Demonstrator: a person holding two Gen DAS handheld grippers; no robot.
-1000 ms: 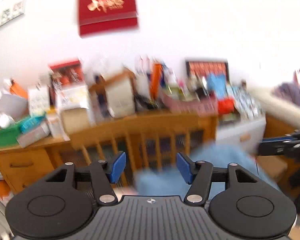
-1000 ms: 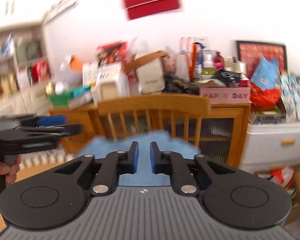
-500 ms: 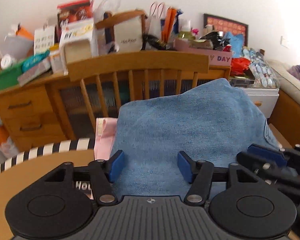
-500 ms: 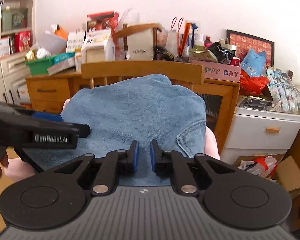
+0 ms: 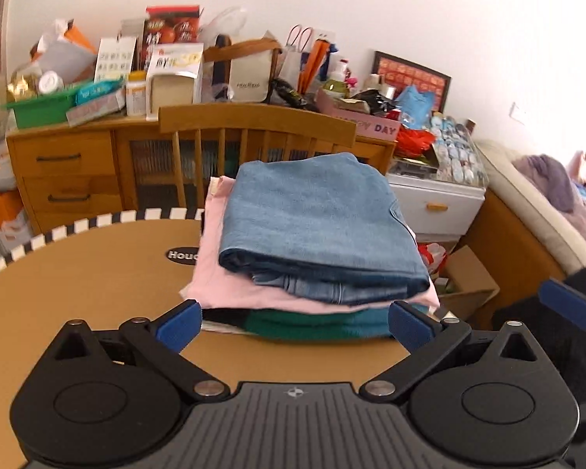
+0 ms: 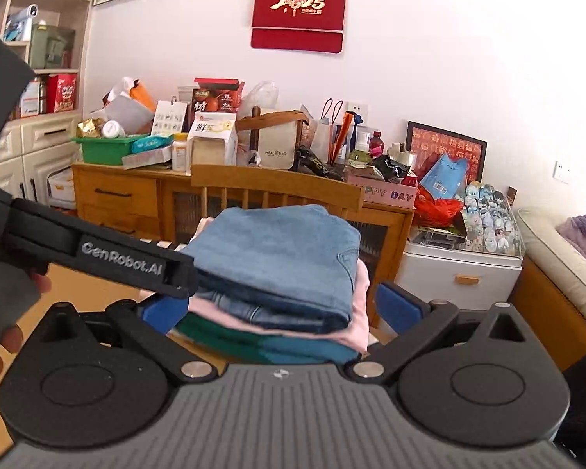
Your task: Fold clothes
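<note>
Denim jeans [image 5: 316, 222], folded, atop a stack: pink garment [image 5: 230, 285] under them, green garment [image 5: 316, 326] at the bottom, all on the table [image 5: 97, 273] before a chair [image 5: 254, 121]. Left gripper [image 5: 293, 324] opening wide, nothing between the pads, just short of the stack. Right gripper [image 6: 283, 308] likewise opening wide, stack's near edge framed between its fingers, no contact seen.

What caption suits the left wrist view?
Opening left tool faces folded jeans topping a clothes stack on the table.

Folded blue jeans [image 5: 316, 215] atop pink garment [image 5: 230, 285] — perhaps a shirt.
</note>
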